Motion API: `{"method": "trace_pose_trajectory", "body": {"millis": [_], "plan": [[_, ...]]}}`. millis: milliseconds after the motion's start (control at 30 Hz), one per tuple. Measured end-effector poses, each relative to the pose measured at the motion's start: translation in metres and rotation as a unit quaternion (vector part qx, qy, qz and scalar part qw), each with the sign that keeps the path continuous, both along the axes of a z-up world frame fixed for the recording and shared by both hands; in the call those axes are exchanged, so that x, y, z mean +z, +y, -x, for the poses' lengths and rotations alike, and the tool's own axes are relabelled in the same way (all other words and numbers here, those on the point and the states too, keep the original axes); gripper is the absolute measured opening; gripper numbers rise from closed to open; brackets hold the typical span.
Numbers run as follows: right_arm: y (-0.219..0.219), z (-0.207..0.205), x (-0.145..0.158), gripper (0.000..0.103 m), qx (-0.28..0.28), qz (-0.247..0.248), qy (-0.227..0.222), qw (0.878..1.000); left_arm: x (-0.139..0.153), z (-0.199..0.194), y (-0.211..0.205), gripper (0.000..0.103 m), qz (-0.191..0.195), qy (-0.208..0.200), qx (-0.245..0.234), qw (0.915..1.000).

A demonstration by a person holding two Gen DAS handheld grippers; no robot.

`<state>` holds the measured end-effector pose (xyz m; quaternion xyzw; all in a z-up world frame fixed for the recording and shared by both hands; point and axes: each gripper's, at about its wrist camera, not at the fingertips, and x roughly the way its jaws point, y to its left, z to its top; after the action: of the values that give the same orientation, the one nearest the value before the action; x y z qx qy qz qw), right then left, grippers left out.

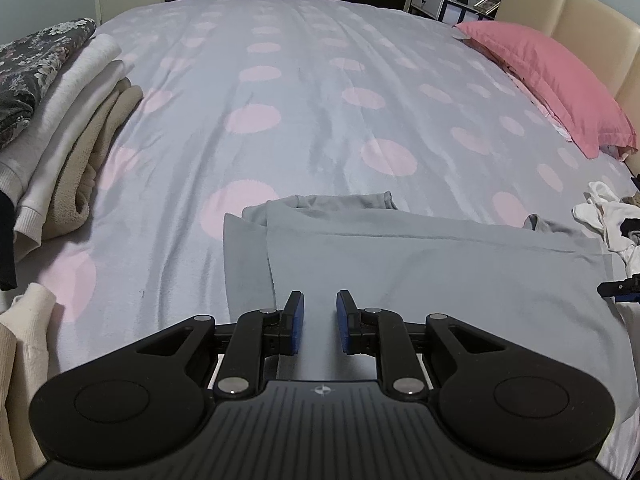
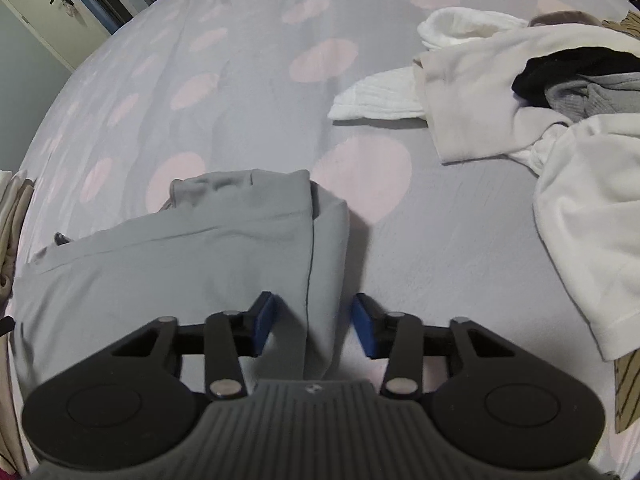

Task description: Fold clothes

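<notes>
Grey garment's (image 1: 440, 264) near hem hidden beneath both claws.

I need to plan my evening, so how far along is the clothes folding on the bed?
Done: a stack of folded clothes sits at the bed's edge. In hand: the grey garment, partly folded, with the left gripper and right gripper over its near edge, fabric between the jaws. Left: the loose pile of white, black and grey clothes.
</notes>
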<state>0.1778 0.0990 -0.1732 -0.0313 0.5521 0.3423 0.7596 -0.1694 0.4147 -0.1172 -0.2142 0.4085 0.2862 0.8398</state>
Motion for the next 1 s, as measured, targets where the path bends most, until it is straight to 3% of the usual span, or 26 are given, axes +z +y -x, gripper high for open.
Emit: {"method": "trace_pose_trajectory", "body": {"millis": [33, 67, 200, 500, 800, 1000], "plan": [[0.001, -0.001, -0.001, 0.012, 0.001, -0.005, 0.007, 1.000, 0.000, 0.000, 0.000, 0.016, 0.001, 0.001, 0.000, 1.0000], [0.002, -0.001, -0.001, 0.008, 0.000, -0.008, 0.012, 1.000, 0.000, 0.000, 0.000, 0.016, 0.001, 0.001, 0.001, 1.0000], [0.006, 0.005, 0.010, 0.006, 0.005, -0.012, 0.006, 1.000, 0.002, 0.002, 0.001, 0.016, 0.001, -0.002, 0.002, 1.0000], [0.017, 0.029, 0.060, 0.006, 0.009, -0.114, 0.045, 0.992, 0.019, 0.011, 0.005, 0.016, -0.007, -0.032, 0.018, 0.9993], [0.074, 0.075, 0.094, 0.006, 0.060, -0.172, 0.073, 0.981, 0.041, 0.020, 0.005, 0.016, -0.003, -0.073, 0.012, 0.9972], [0.122, 0.108, 0.103, 0.006, 0.091, -0.207, 0.110, 0.968, 0.046, 0.020, 0.004, 0.016, -0.001, -0.077, -0.004, 0.9970]]}}
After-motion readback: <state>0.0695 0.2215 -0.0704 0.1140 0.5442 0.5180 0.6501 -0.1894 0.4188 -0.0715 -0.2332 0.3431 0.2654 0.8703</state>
